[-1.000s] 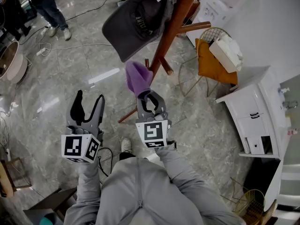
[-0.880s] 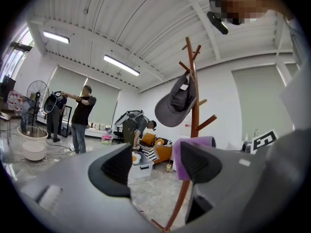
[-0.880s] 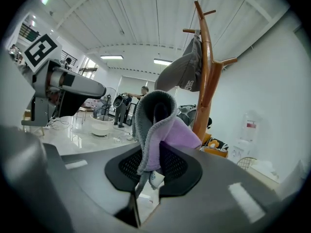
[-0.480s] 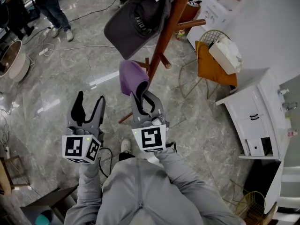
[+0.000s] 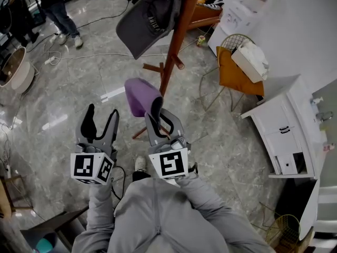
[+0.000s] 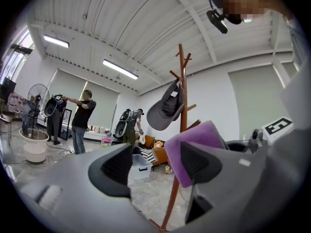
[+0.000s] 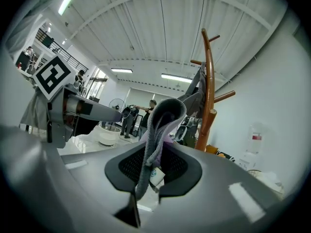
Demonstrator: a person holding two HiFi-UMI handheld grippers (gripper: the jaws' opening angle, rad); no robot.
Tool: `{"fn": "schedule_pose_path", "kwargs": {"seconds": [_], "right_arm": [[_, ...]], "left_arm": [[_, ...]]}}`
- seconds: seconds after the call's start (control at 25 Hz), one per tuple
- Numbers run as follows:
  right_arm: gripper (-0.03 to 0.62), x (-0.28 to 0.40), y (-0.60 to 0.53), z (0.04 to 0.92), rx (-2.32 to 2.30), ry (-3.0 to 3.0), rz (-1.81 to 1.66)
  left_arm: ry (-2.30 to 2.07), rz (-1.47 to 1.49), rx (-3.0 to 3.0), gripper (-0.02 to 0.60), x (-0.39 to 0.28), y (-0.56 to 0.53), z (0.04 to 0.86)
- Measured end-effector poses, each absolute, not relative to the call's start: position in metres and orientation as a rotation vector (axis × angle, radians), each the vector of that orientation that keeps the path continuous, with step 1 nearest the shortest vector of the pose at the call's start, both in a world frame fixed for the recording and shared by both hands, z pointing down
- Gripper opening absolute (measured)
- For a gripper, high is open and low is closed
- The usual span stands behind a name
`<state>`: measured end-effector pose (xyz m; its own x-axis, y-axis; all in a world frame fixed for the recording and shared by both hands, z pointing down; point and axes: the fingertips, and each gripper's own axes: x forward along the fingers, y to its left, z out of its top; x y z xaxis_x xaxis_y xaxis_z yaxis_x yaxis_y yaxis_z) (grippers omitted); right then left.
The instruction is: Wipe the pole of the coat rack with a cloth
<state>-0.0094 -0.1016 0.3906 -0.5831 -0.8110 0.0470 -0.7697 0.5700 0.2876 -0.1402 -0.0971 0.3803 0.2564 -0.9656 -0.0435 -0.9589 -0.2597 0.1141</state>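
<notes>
Two handheld grippers, one cloth: right gripper [image 5: 157, 106] pinches soft purple cloth [image 5: 138, 93] between jaws pressed together, fabric bunched above tips; left gripper [image 5: 100, 115] alongside, jaws spread, nothing between them; reddish-brown wooden pole of coat rack [image 5: 176, 41] rises just right of cloth, dark grey cap [image 5: 145, 20] hanging from upper peg; cloth near lower pole, contact not evident. Step in hand, by the look: approach ahead of wiping stroke; next move calls for pressing cloth onto pole, then sliding along its length, clear of side pegs and cap.
</notes>
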Motion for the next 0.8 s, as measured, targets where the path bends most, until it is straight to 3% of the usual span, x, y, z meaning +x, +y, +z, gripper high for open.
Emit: {"fn": "schedule_pose_path", "kwargs": {"seconds": [0.8], "right_arm": [[0.052,0.122,-0.039,0.377,1.657,-2.492,-0.355]], "left_arm": [[-1.796,-0.179,2.562,0.339,-0.073,-0.043,0.361]]}}
